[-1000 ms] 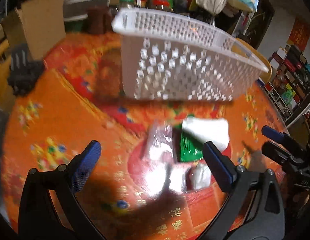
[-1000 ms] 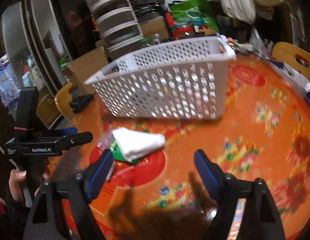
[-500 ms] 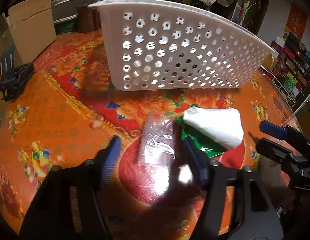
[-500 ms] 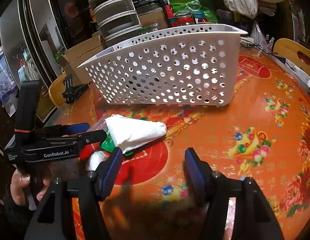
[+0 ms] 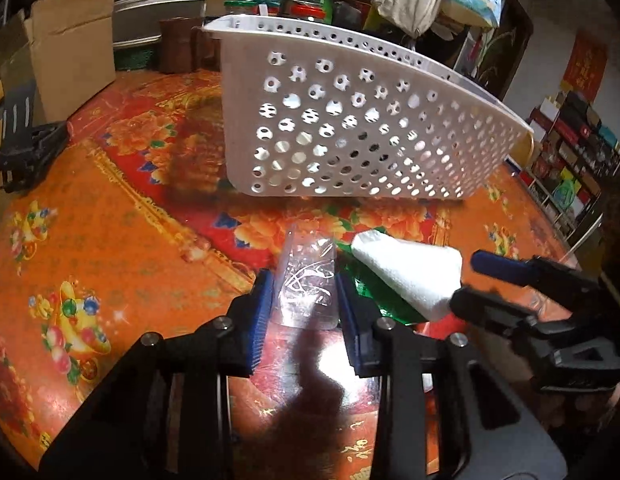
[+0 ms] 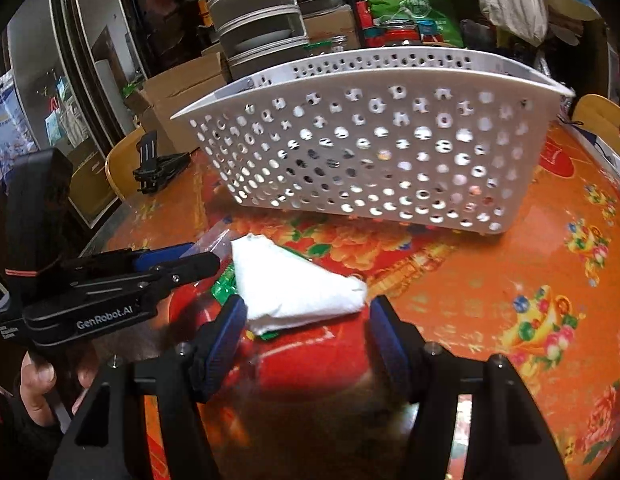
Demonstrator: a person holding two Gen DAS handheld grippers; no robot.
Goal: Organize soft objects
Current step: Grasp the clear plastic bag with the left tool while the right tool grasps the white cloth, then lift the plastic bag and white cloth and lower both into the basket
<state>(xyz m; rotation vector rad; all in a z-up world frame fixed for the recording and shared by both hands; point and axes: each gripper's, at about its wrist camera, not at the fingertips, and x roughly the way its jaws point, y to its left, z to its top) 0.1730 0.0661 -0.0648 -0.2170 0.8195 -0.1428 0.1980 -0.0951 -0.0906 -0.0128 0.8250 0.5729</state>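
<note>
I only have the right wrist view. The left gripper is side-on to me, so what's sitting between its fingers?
Observer: A flat clear plastic bag lies on the table between the left gripper's fingers. They flank its edges, with the jaws open.
Operator: Does that bag touch the white cloth?
Observer: Not that I can see. In the left wrist view the white cloth lies to the bag's right, with a green packet showing between them.
Operator: Anything behind the basket's left end?
Observer: A brown cup-like container stands just behind the white basket there.
</note>
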